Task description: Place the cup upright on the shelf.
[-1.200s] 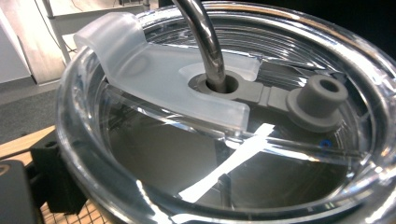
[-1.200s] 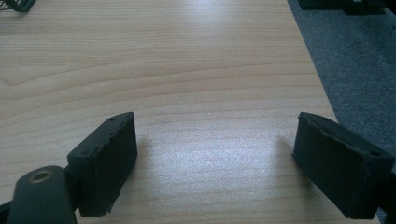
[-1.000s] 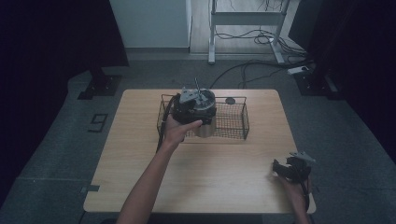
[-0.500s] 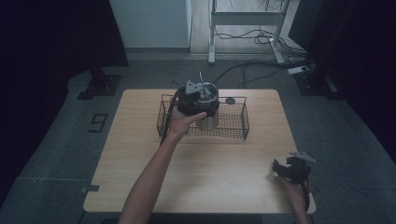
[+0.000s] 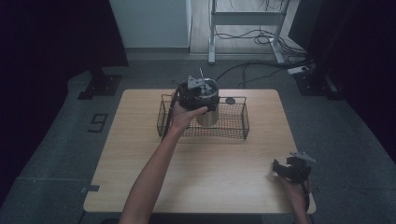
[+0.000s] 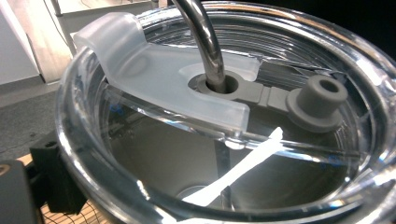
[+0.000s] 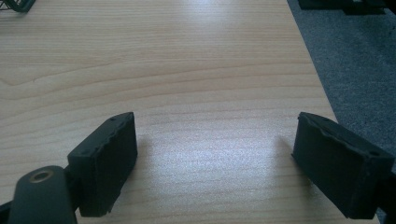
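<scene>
A steel tumbler (image 5: 207, 113) with a clear lid (image 6: 177, 88) and a bent metal straw (image 6: 206, 42) is held upright over the left half of a black wire basket (image 5: 236, 129). My left gripper (image 5: 198, 93) is shut on the tumbler near its rim. One black finger (image 6: 52, 185) presses against the tumbler's side in the left gripper view. Whether the tumbler's base touches the basket floor I cannot tell. My right gripper (image 5: 281, 169) lies near the table's front right corner, open, with bare wood between its fingers (image 7: 108, 158).
The wooden table (image 5: 140, 154) is bare in front of the basket. A small dark round object (image 5: 229, 101) lies behind the basket near the far edge. The table's right edge (image 7: 312, 60) runs close by my right gripper, with grey floor beyond.
My left gripper has carried the tumbler a little to the right and farther back over the basket. The right gripper has stayed still.
</scene>
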Demonstrator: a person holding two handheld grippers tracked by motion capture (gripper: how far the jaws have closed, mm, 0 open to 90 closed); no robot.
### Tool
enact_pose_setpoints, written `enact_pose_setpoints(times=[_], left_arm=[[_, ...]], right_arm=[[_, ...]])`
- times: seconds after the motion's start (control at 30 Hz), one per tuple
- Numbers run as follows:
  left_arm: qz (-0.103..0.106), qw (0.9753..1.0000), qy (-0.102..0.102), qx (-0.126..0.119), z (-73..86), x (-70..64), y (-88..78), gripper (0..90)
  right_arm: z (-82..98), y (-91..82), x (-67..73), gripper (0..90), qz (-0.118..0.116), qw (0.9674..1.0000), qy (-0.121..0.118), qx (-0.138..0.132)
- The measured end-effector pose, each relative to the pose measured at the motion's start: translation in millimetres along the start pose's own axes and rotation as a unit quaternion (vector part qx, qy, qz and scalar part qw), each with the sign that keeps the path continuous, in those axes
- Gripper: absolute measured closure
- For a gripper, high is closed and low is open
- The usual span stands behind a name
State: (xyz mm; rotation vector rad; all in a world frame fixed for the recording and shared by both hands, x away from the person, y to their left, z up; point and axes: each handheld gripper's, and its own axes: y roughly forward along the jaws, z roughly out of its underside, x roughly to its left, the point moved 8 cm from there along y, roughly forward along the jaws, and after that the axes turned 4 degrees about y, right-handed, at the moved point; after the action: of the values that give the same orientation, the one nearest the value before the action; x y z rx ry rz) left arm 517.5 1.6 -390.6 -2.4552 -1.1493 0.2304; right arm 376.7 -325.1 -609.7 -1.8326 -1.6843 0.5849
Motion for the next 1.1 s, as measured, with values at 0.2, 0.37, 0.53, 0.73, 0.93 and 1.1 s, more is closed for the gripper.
enact_pose_setpoints(times=[0.2, 0.37, 0.53, 0.73, 0.93, 1.1], left_arm=[[-0.006, 0.9999, -0.008, 0.004, 1.4, 8.7, 10.0, 4.2], [-0.015, 0.9996, -0.02, 0.012, 6.4, 15.9, 18.2, 4.2], [-0.024, 0.9993, -0.024, 0.012, 8.9, 20.3, 25.3, 4.2], [-0.033, 0.9987, -0.028, 0.026, 21.0, 26.4, 42.7, 4.2], [-0.033, 0.9982, -0.039, 0.031, 31.7, 31.7, 50.3, 4.2], [-0.045, 0.9974, -0.041, 0.04, 40.8, 36.7, 55.5, 4.2]], right_arm=[[0.1, -0.1, 0.1, 13.5, 0.0, 1.0, 0.001, 0.001], [0.2, -0.2, 0.1, 13.5, 0.0, 1.0, 0.001, 0.001], [0.2, -0.2, 0.1, 13.6, 0.0, 1.0, 0.001, 0.001], [1.0, -1.0, -0.5, 13.7, 0.001, 1.0, 0.002, 0.0], [1.0, -1.0, -0.5, 13.6, 0.002, 1.0, 0.003, 0.0], [1.0, -1.0, -0.5, 13.6, 0.002, 1.0, 0.003, 0.0]])
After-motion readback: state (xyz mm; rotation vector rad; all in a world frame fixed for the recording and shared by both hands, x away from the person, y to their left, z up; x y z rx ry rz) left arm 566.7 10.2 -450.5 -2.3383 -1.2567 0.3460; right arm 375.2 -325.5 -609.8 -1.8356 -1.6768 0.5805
